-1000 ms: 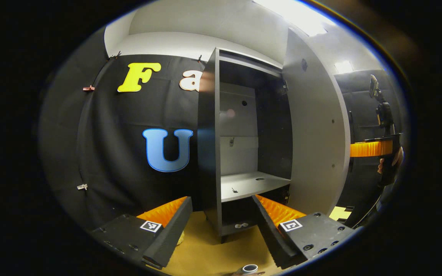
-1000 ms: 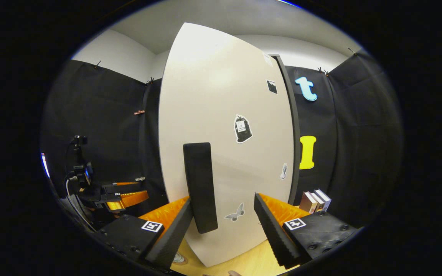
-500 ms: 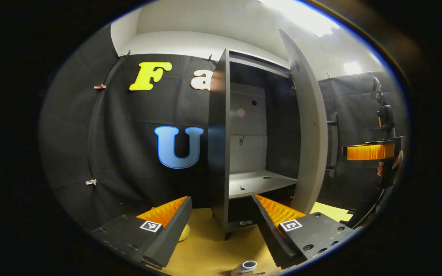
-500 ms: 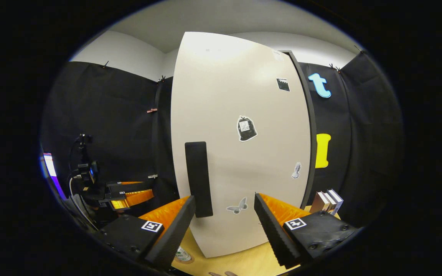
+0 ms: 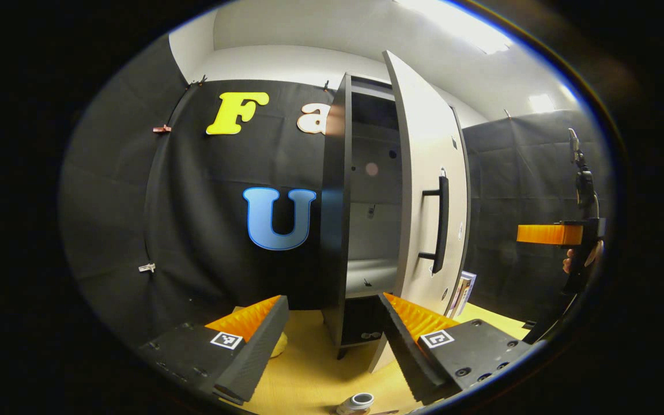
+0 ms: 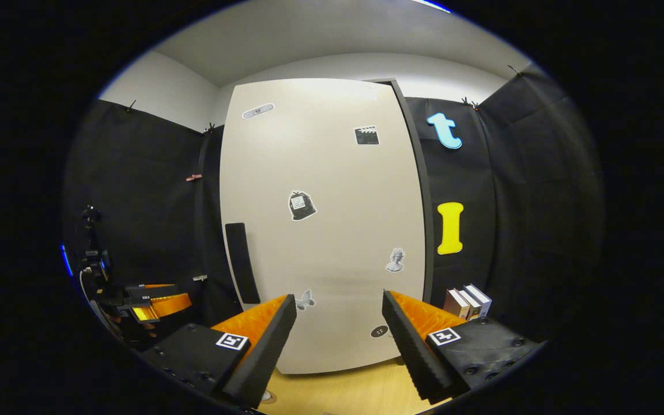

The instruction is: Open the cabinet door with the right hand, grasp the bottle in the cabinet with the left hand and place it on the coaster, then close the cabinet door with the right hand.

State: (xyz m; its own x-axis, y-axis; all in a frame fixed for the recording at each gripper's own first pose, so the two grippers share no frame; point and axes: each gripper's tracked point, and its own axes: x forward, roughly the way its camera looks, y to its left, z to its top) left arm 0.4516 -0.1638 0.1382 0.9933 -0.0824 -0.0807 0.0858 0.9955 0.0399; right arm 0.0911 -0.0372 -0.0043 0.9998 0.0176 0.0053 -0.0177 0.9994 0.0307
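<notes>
**Left gripper view: door nearly shut, bottle already out**

The cabinet door stands just ajar, a narrow slice of the cabinet interior showing. The bottle sits on the table below the left gripper, jaws wide and empty; the coaster is hard to make out. The right gripper, jaws wide and empty, faces the door, clear of its handle. Left to do, I'd judge: the last push closed.

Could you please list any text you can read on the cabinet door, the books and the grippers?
None is legible.
Stickers on the door: pictures; any print is too small to read.
Books: spines too small to read.
Markers on the right gripper: square patterns, no words.
</notes>
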